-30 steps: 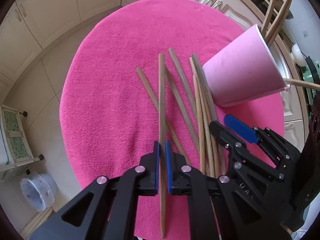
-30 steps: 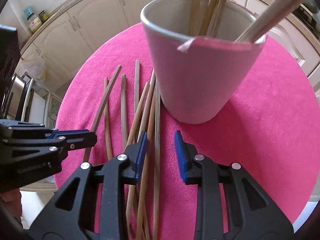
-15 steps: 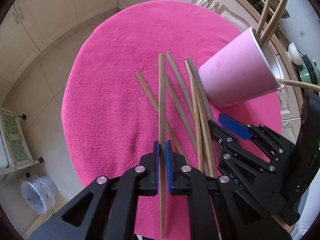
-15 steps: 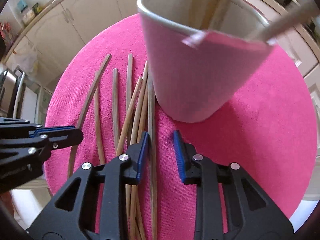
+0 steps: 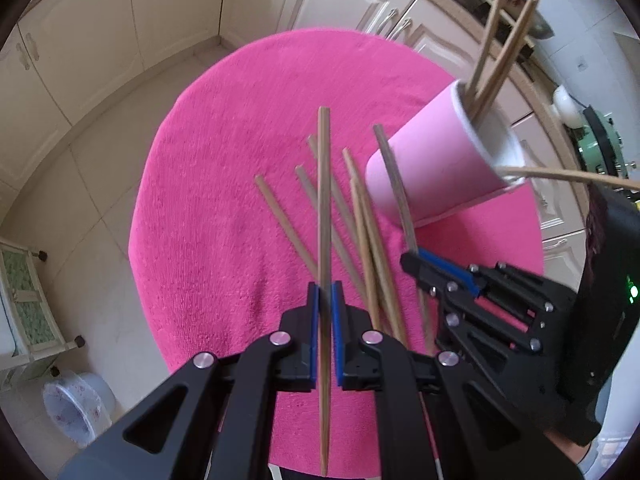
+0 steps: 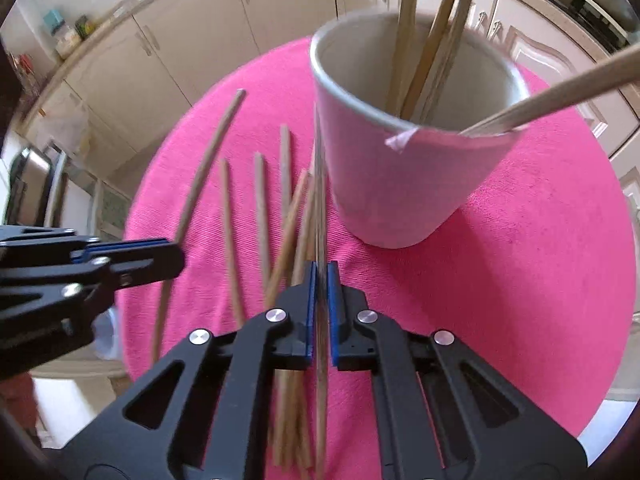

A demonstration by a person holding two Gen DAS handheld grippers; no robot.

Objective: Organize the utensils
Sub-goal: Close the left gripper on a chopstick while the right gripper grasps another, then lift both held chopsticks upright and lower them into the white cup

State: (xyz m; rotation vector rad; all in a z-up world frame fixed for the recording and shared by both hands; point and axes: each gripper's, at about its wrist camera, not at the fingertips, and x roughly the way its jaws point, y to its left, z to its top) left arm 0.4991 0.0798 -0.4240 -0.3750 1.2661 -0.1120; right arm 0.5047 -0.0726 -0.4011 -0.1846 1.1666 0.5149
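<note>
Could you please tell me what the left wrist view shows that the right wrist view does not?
Only the left wrist view shows the white bin on the floor. Only the right wrist view shows the inside of the cup and jars on the counter. Both show the pink mat, loose chopsticks, and each tongs, left and right, shut on a chopstick.

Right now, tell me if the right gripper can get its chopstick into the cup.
Probably yes. The right gripper is shut on a chopstick, the cup stands just ahead, and its mouth has room beside the sticks inside. The chopstick must be raised over the rim first.
</note>
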